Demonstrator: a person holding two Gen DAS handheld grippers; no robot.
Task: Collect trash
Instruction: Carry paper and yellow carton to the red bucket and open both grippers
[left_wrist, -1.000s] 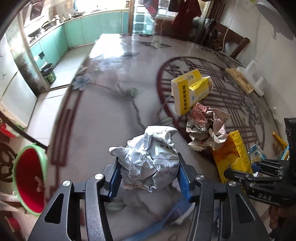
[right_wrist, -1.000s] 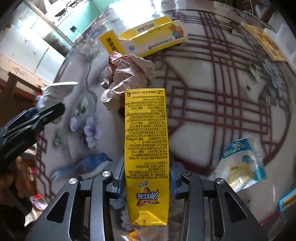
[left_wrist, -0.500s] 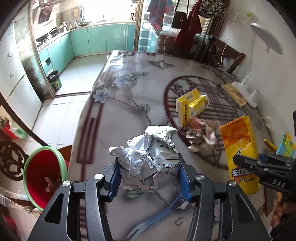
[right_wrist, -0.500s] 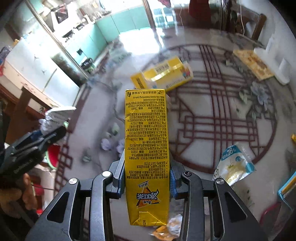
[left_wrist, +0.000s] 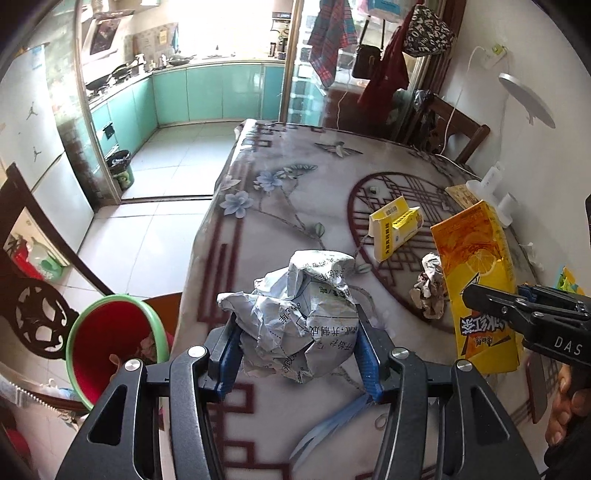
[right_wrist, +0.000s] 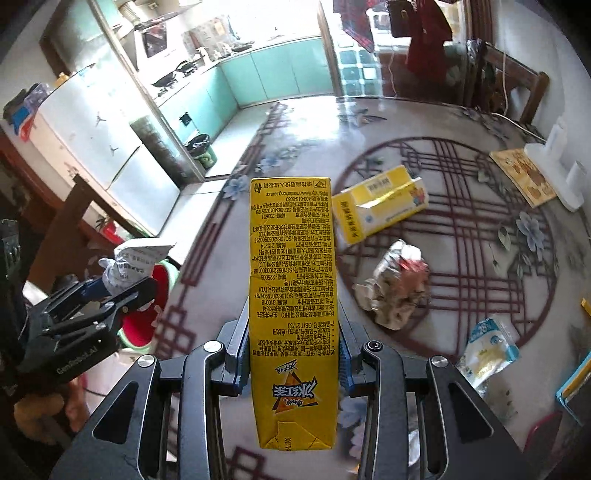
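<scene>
Lower centre of left view: left gripper (left_wrist: 297, 349) jaws clamp crumpled paper ball (left_wrist: 301, 317); right gripper (right_wrist: 293, 354) jaws clamp yellow drink carton (right_wrist: 291, 295); red bin (left_wrist: 110, 343) lower left.

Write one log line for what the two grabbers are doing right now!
left gripper: shut on paper ball | right gripper: shut on carton | both held above table | bin: beside table, below

Left gripper (left_wrist: 297, 354): black frame, 2 blue-padded fingers, closed on crumpled printed paper (left_wrist: 301, 317); raised above the table edge.
Right gripper (right_wrist: 293, 350): black frame, 2 fingers clamped on the sides of a yellow drink carton (right_wrist: 291, 306); carton held lengthwise, pointing forward.
Right hand (left_wrist: 567, 410): bare fingers wrapped round the handle.
</scene>
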